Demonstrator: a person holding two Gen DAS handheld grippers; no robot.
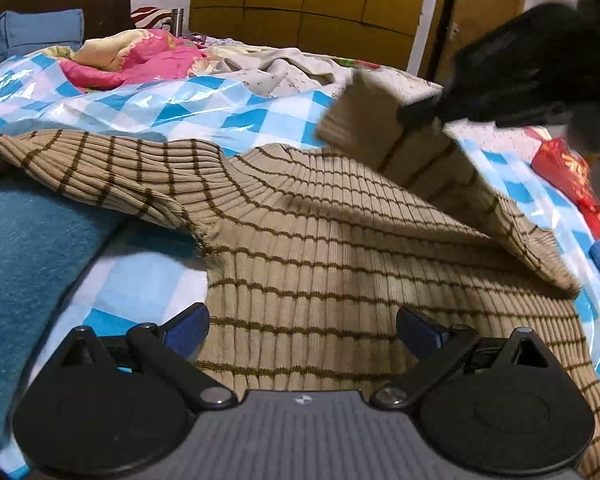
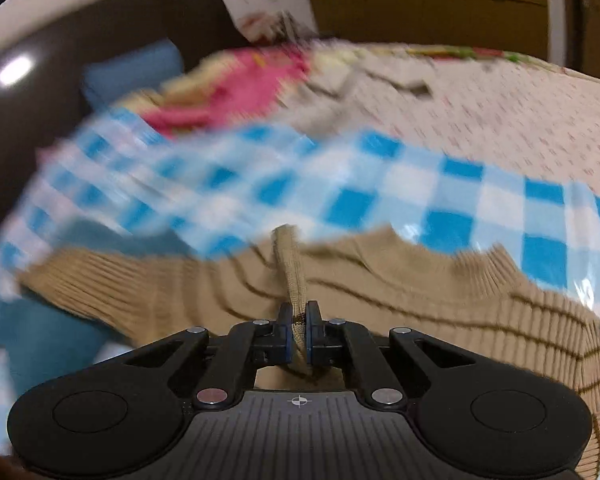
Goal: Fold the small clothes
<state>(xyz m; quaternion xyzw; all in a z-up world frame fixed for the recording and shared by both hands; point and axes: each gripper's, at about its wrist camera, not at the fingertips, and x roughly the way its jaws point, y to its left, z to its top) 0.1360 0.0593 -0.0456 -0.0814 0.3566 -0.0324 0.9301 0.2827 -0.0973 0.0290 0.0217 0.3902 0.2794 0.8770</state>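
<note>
A tan ribbed sweater with thin brown stripes (image 1: 320, 256) lies on a blue-and-white checked plastic sheet (image 1: 204, 108) on a bed. My left gripper (image 1: 302, 326) is open and empty, low over the sweater's lower body. My right gripper (image 2: 299, 326) is shut on the cuff of the sweater's sleeve (image 2: 292, 272), which stands up between the fingers. In the left wrist view the right gripper (image 1: 416, 114) holds that sleeve (image 1: 364, 124) lifted above the sweater's right side. The other sleeve (image 1: 80, 160) lies spread out to the left.
A teal blanket (image 1: 24, 280) lies at the left, partly under the left sleeve. A pink and yellow quilt (image 1: 136, 60) and a blue pillow (image 1: 36, 36) lie at the back. A red packet (image 1: 572, 176) lies at the right edge. Yellow-brown wardrobe doors (image 1: 308, 4) stand behind the bed.
</note>
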